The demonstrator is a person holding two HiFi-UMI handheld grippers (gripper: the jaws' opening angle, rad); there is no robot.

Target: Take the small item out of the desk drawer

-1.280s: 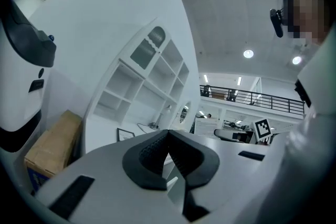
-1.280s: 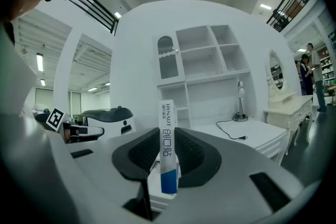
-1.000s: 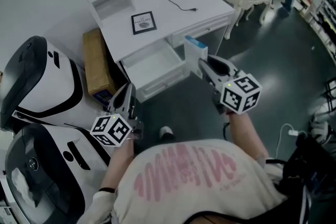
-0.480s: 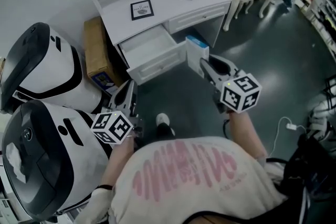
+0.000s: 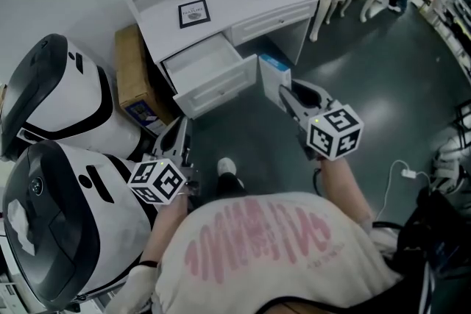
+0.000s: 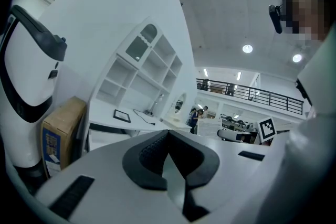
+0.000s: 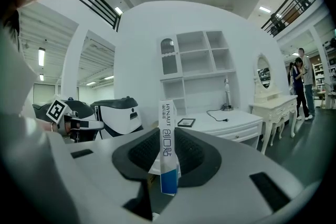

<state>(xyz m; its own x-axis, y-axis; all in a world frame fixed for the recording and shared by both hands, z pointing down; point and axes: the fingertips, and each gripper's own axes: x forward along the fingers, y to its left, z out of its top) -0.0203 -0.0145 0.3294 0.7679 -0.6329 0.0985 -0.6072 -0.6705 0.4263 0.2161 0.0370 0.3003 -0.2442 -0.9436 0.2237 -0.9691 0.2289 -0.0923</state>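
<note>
My right gripper (image 5: pixel 285 93) clamps the small box (image 5: pixel 273 76) upright, long axis vertical, just right of the open drawer (image 5: pixel 221 88) at upper centre, while my left gripper (image 5: pixel 181 134), closed and empty, hangs lower left, farther off.

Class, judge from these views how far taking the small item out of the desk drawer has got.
Done: the white-and-blue box is out of the open drawer, which looks empty. In hand: the right gripper clamps the box in mid-air. The left gripper is shut, empty. Left: perhaps only setting the box down.
</note>
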